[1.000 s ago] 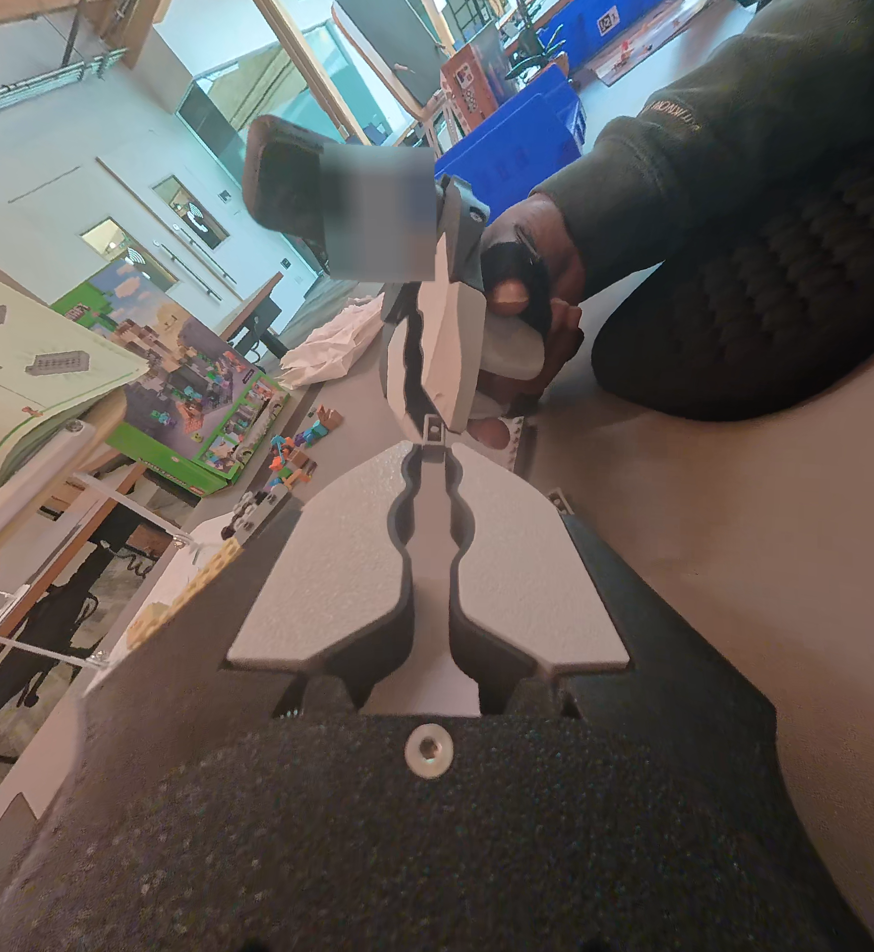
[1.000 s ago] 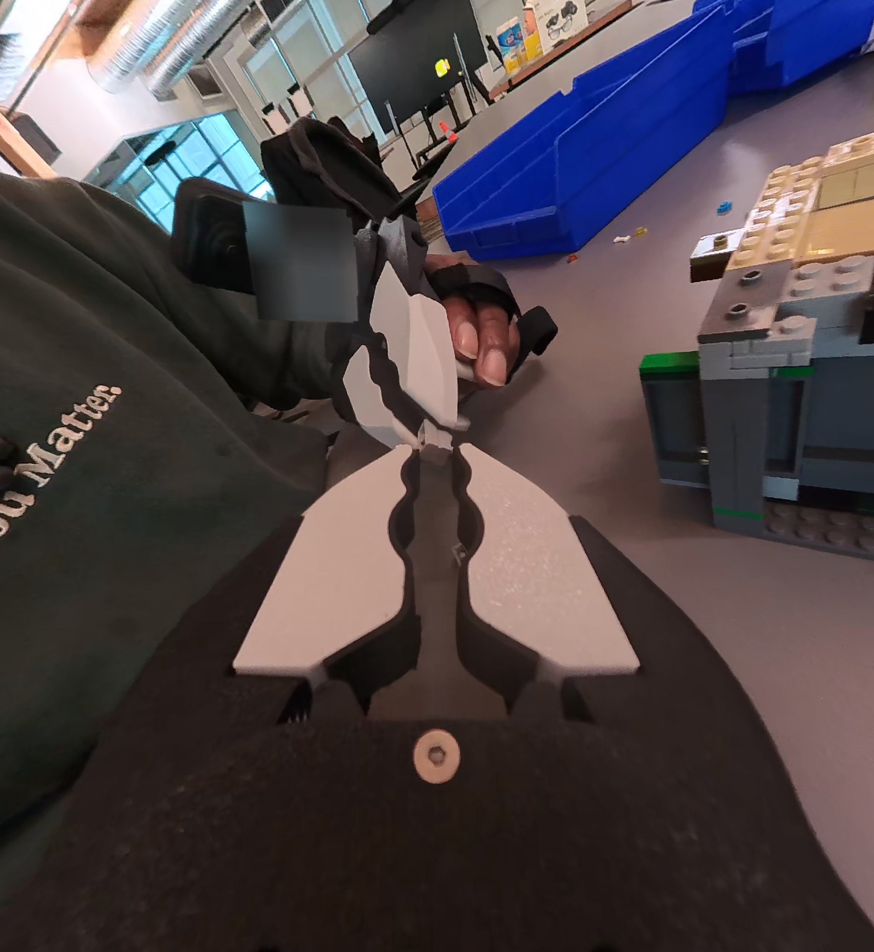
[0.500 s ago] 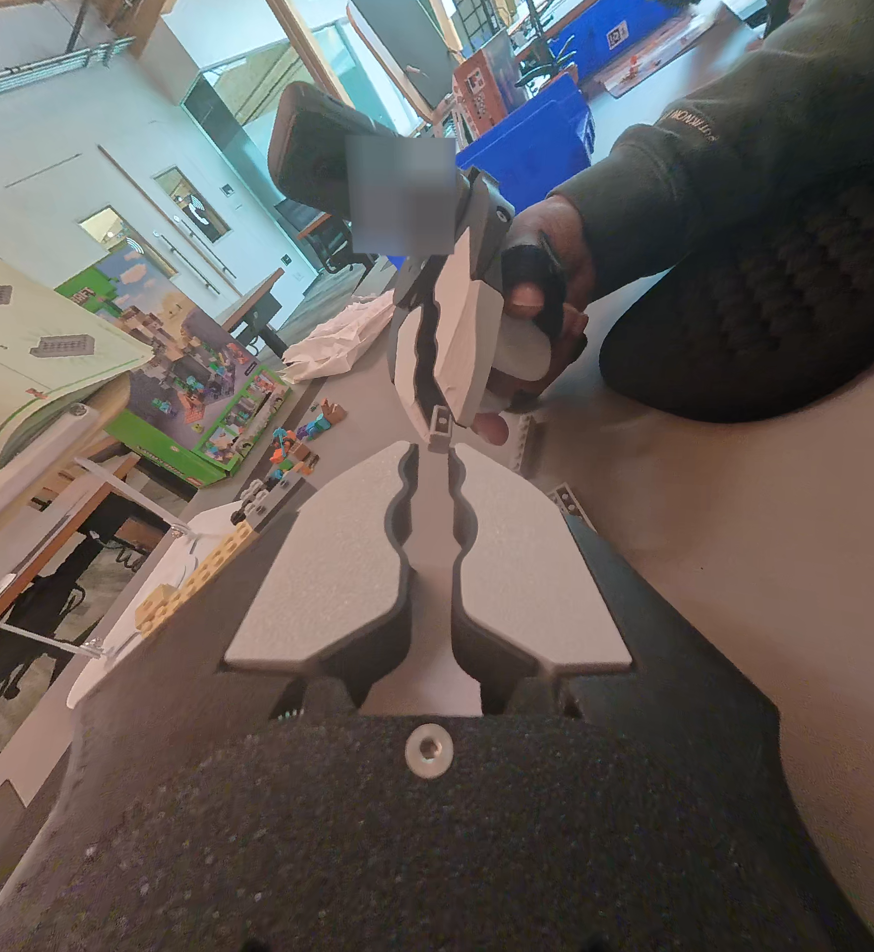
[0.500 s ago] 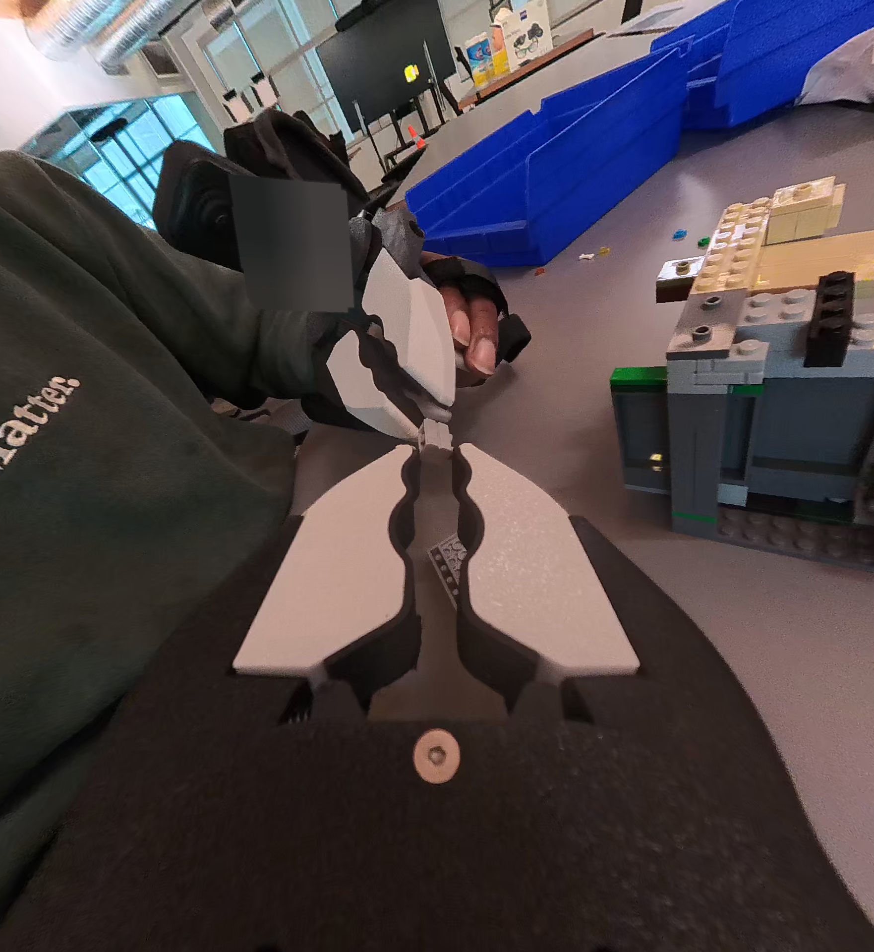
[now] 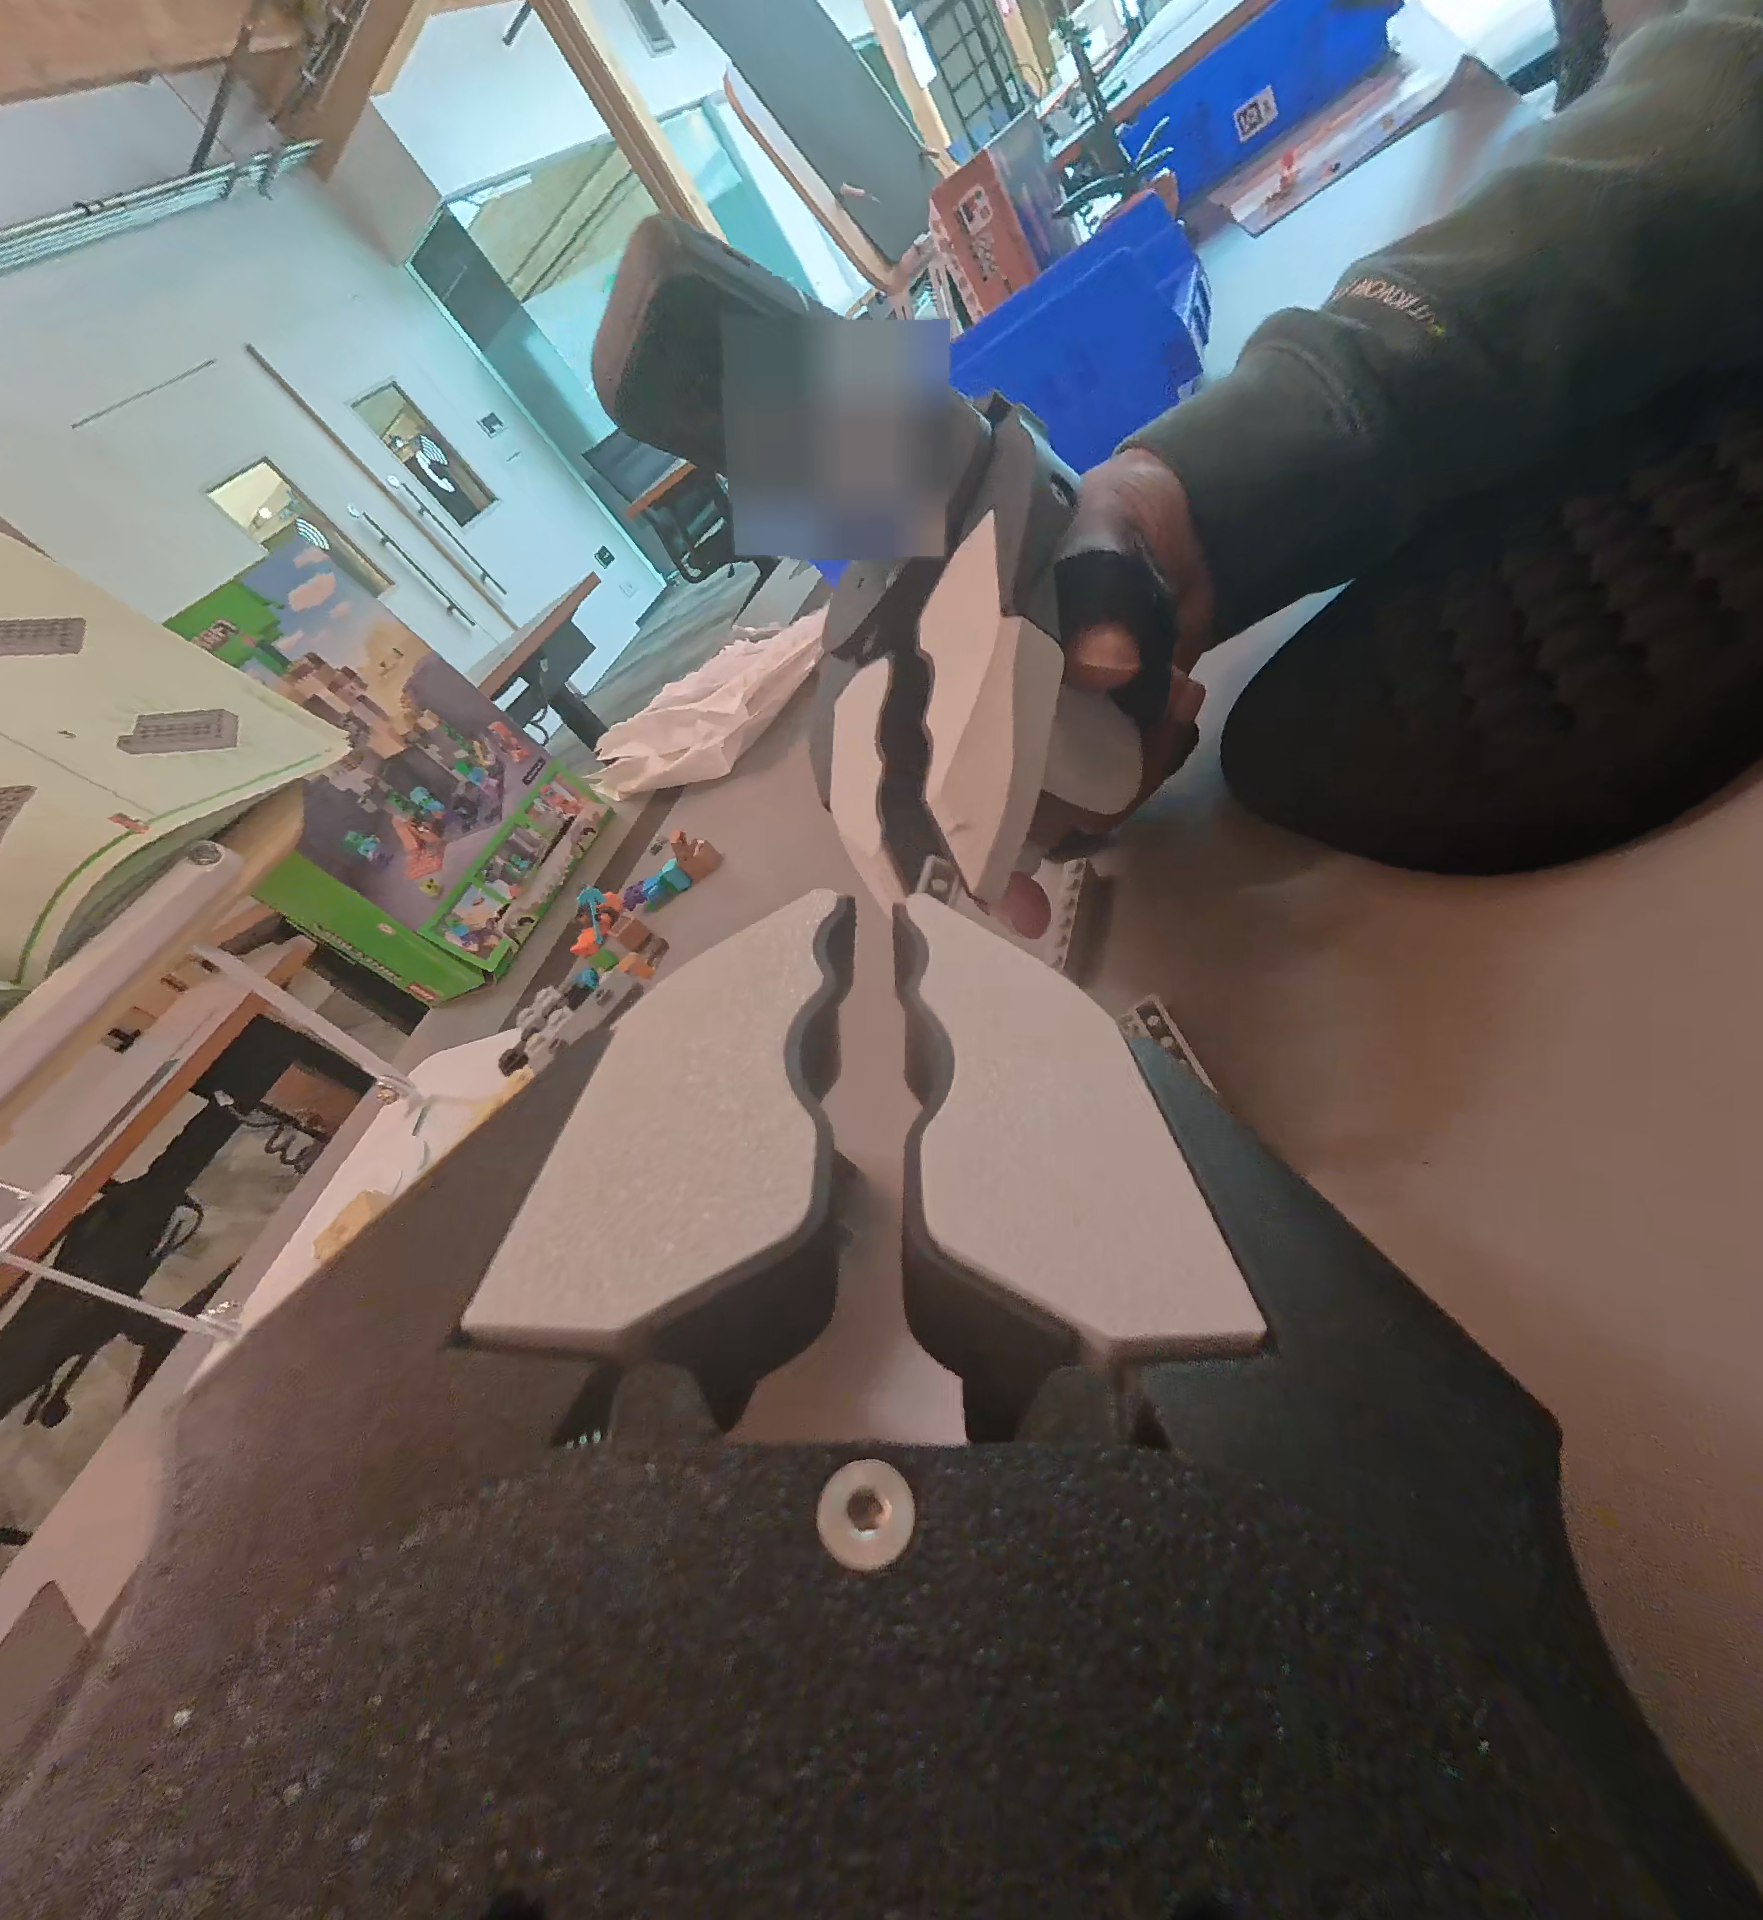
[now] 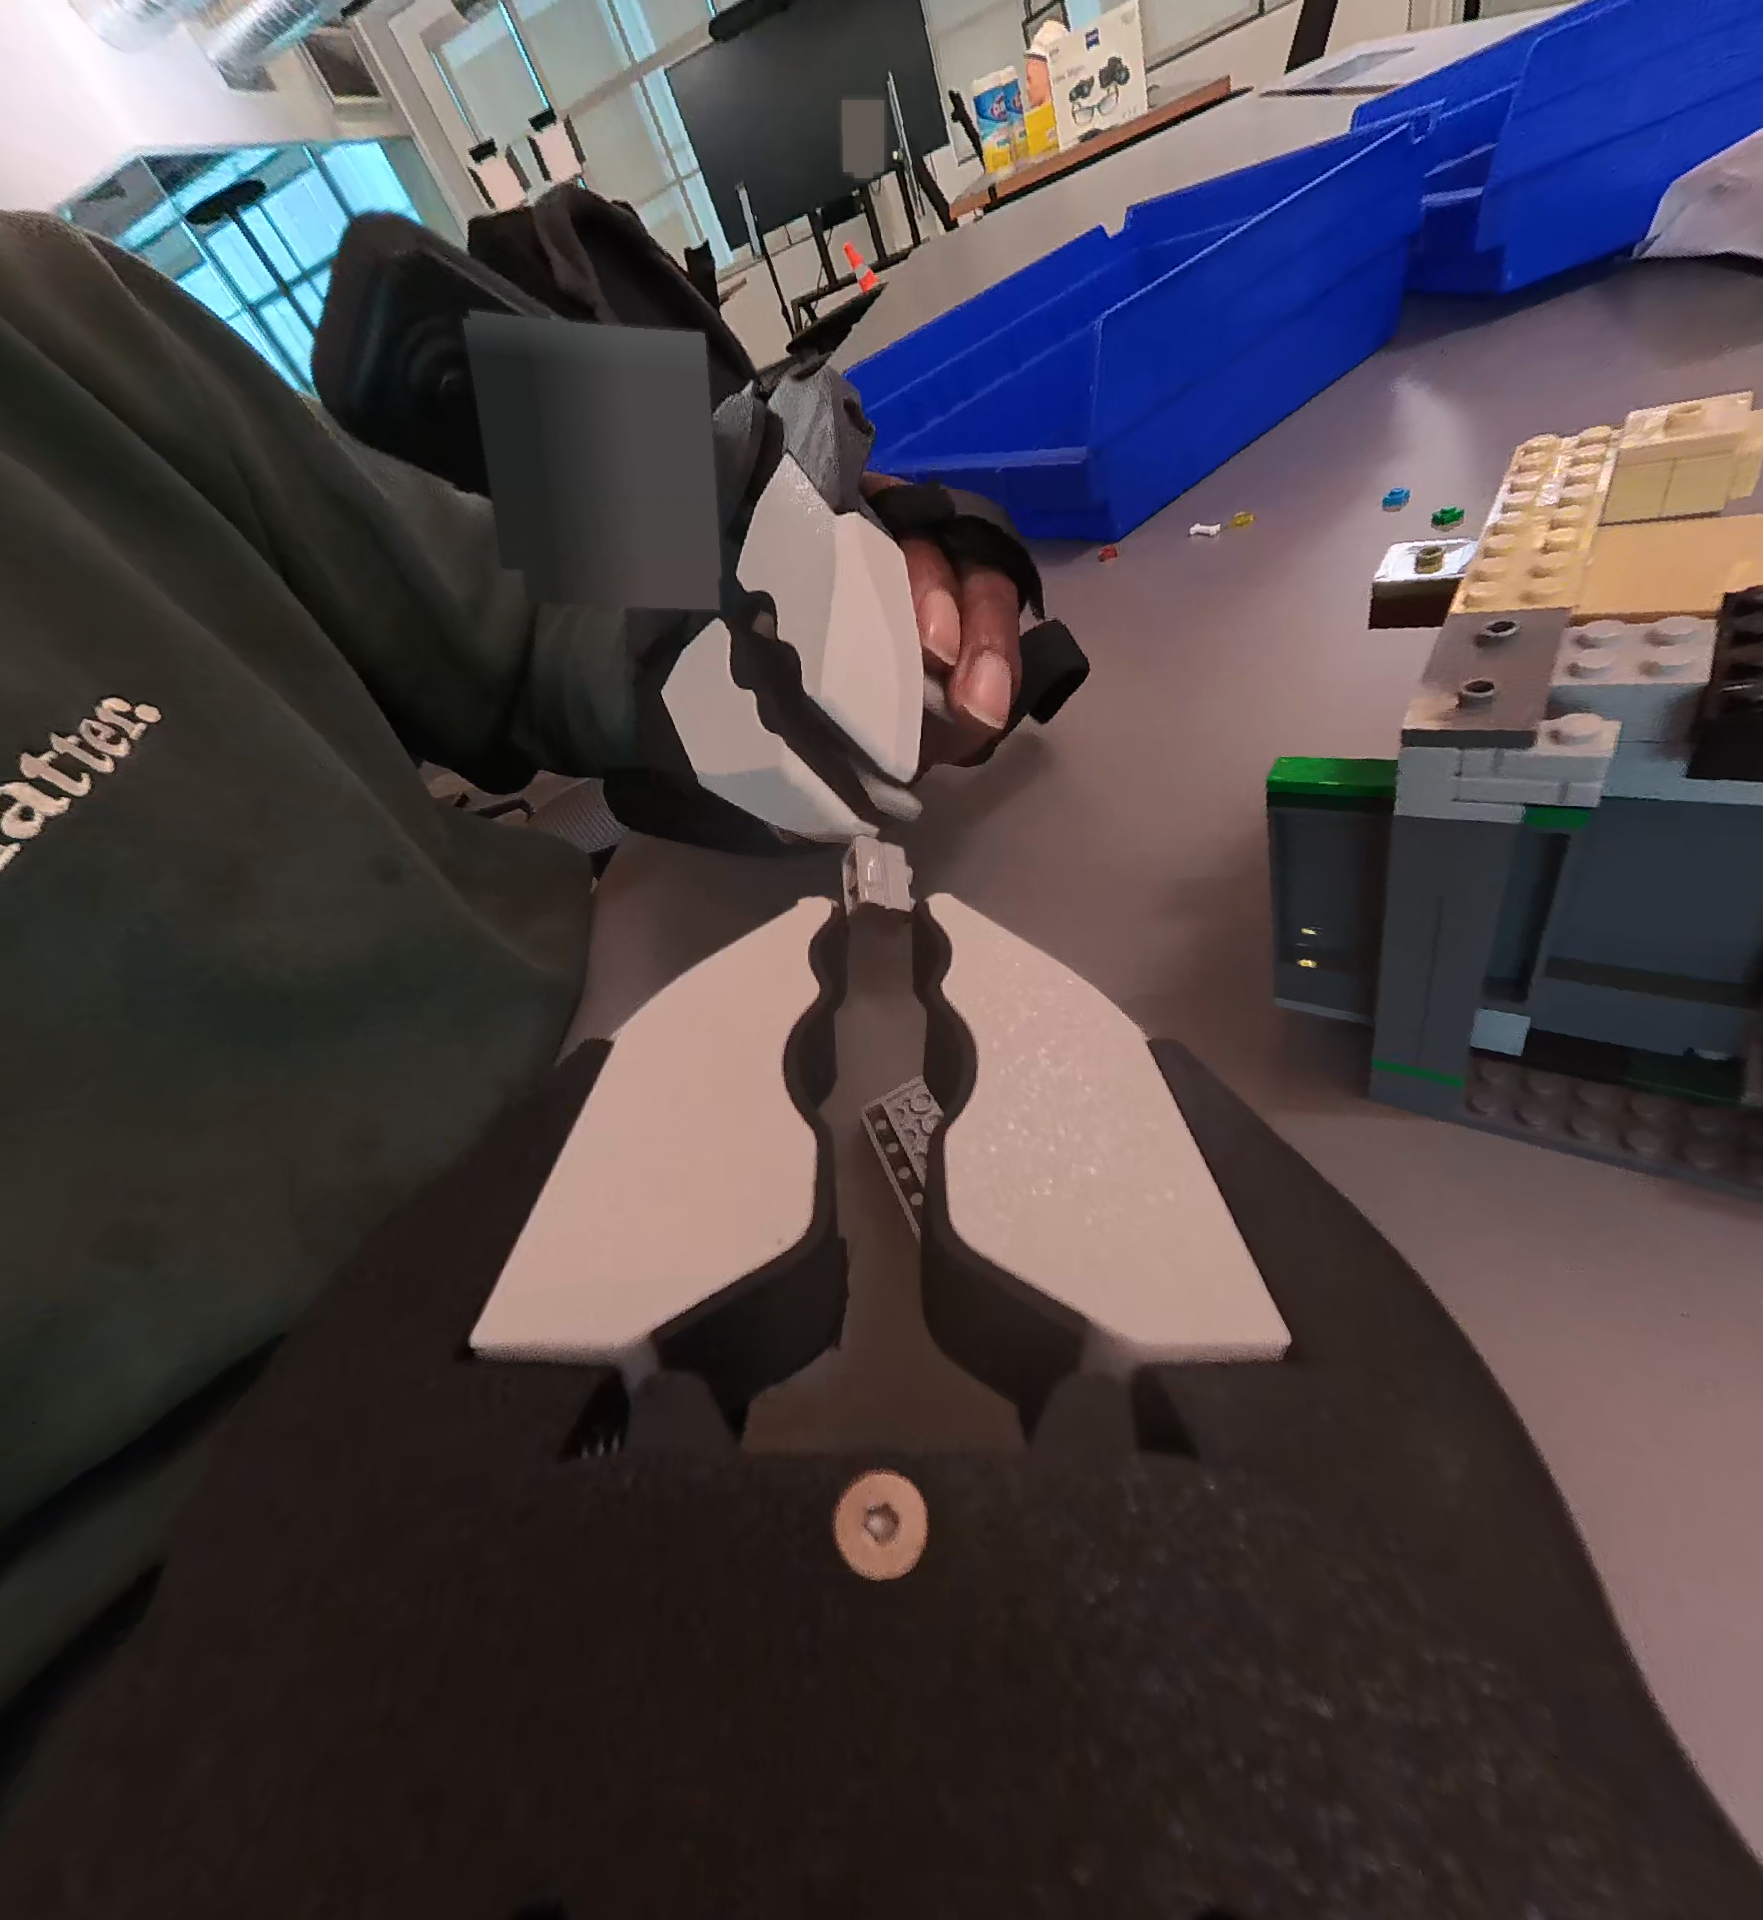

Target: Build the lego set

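Left wrist view, surface: grey table (image 5: 1479, 1091), with loose coloured bricks (image 5: 638, 914) and a green toy box (image 5: 420, 800) at its far edge.
Left gripper (image 5: 872, 909): jaws a sliver apart with nothing between them.
Change: it has let go of the small grey brick (image 5: 944, 883).
Right wrist view, right gripper (image 6: 877, 914): both fingertips are pinched on that brick, just below the left gripper's tips.
Nearby: grey brick building (image 6: 1583, 779) and a studded plate (image 6: 903, 1132).
Containers: blue bins (image 6: 1168, 343), insides hidden.
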`<state>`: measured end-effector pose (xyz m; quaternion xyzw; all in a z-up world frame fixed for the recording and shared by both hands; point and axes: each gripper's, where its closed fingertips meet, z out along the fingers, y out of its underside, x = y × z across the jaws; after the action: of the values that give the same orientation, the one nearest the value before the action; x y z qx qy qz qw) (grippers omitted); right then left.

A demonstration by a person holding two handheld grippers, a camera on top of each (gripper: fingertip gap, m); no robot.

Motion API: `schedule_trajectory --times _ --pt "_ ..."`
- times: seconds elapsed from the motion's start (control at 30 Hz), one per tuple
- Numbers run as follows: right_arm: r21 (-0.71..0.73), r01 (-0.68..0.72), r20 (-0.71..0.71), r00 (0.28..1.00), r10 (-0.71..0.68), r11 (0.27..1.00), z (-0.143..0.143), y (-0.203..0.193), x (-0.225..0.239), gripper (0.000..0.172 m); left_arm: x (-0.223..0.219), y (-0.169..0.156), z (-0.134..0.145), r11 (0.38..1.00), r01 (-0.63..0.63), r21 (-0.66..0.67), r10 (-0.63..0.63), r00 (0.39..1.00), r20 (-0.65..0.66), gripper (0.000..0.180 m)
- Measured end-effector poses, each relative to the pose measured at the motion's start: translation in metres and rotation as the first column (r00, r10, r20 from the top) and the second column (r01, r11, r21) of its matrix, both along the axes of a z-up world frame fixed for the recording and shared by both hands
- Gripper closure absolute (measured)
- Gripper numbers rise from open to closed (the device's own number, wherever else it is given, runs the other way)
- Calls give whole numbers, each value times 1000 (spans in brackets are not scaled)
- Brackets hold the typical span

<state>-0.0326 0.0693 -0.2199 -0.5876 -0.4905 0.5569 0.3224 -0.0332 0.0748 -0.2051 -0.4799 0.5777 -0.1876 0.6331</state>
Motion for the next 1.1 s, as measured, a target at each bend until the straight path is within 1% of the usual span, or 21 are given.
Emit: schedule_trajectory --times 0.13,0.2,0.37,0.5,0.57,0.67,1.03,1.1 --pt "-1 -7 7 1000 7 1000 -1 -2 -2 160 0 3 -3 1000 -23 -2 23 1000 -8 177" --pt "-11 1 -3 1000 -1 1000 1 0 -1 160 0 2 0 1000 -11 -5 11 1000 9 177" --pt "-114 55 -87 994 -66 992 17 13 2 160 1 4 1 1000 -31 2 31 999 15 171" --pt "-136 92 -89 991 -104 987 22 16 -2 160 2 12 7 996 -89 20 89 995 36 170" --pt "-146 111 -96 987 -125 983 24 18 -2 160 1 14 8 995 -94 12 94 995 44 171" --pt "-163 113 -69 990 -126 980 21 16 -5 160 0 17 8 992 -120 24 119 992 44 172" --pt "-246 108 -41 992 -121 963 15 15 -8 160 0 18 5 992 -124 34 123 992 30 171" --pt "-277 110 -48 991 -129 955 16 16 -7 161 0 18 6 991 -125 40 124 992 36 166"
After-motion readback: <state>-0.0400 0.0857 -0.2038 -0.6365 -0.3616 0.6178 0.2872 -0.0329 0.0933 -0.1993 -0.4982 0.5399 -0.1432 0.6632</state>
